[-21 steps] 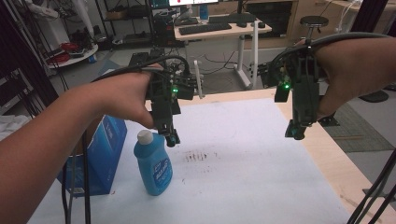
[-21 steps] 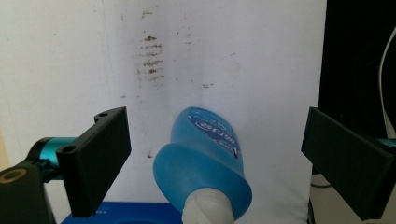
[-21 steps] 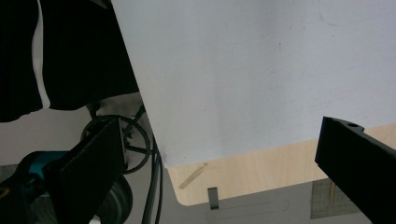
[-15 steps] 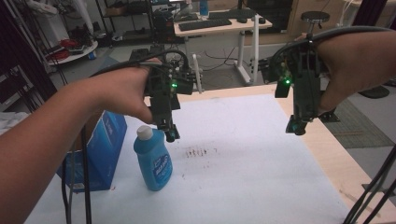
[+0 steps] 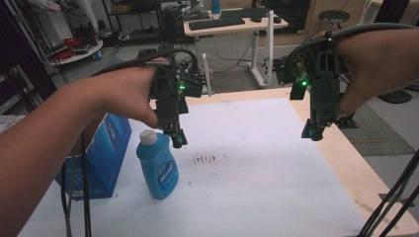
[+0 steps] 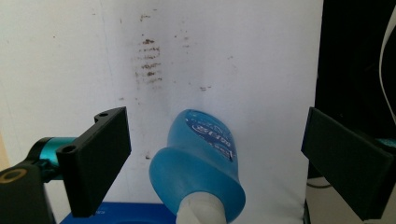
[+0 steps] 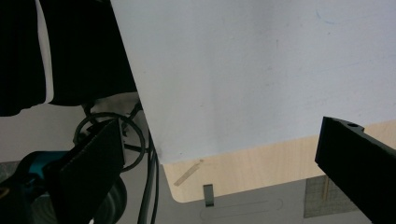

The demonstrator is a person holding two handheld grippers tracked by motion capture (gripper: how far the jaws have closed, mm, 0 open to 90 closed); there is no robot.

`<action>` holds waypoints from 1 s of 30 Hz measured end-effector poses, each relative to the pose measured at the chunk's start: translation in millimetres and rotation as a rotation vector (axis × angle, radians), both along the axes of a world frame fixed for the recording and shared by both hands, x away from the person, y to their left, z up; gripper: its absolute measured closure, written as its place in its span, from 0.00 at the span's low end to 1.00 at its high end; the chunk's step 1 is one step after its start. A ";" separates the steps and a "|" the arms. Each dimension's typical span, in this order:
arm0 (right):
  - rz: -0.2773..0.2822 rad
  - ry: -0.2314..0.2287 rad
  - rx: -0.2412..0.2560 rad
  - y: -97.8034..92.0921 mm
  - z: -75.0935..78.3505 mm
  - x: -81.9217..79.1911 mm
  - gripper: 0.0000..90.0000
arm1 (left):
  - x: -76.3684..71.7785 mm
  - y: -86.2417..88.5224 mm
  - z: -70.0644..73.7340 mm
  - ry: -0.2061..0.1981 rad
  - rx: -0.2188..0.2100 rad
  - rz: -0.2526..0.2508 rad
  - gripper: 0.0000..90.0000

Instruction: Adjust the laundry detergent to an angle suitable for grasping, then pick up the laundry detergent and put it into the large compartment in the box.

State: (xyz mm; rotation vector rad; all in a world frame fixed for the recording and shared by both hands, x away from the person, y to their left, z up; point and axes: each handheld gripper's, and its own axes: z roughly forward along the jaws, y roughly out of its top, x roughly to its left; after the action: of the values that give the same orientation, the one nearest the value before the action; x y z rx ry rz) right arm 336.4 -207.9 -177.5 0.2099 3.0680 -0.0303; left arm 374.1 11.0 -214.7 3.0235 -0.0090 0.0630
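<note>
A blue plastic bottle (image 5: 158, 168) with a white cap stands upright on the white table cover, beside a blue box. My left gripper (image 5: 178, 138) hangs just above and to the right of the cap, jaws pointing down. In the left gripper view the bottle (image 6: 201, 163) sits below and between the wide-apart jaws, which touch nothing. A patch of brown stains (image 5: 203, 159) marks the cover right of the bottle; the stains (image 6: 148, 60) also lie beyond it in the left gripper view. My right gripper (image 5: 312, 132) hovers open over the table's right edge, holding nothing.
A blue cardboard box (image 5: 106, 148) stands at the table's left, touching or nearly touching the bottle. The white cover (image 5: 257, 168) leaves a bare wooden strip (image 5: 356, 168) along the right side. Black cables (image 5: 74, 197) hang at the left. Desks and chairs stand behind the table.
Both grippers have shifted slightly; the left one now hangs a little closer to the bottle's cap. The bottle and box have not moved.
</note>
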 end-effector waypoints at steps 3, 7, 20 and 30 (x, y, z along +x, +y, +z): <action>-0.007 -0.005 0.006 -0.7 0.2 1.4 0.01 | 2.0 1.7 2.7 -0.006 -0.001 0.005 0.09; 0.001 -0.009 0.001 -1.4 -0.3 0.9 0.01 | 3.9 1.3 2.7 -0.008 -0.006 0.005 0.09; 0.003 -0.021 -0.041 -0.9 -4.4 -0.2 0.01 | -2.0 -4.1 -0.8 0.020 -0.002 -0.005 0.09; 0.001 -0.035 -0.023 -9.3 -3.8 -2.0 0.01 | -6.2 -5.3 4.7 0.022 -0.020 0.073 0.09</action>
State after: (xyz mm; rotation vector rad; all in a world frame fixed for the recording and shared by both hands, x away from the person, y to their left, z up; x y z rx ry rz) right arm 334.4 -217.2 -181.2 0.2056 3.0311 -0.0618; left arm 367.9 5.7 -210.0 3.0038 0.1029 0.0356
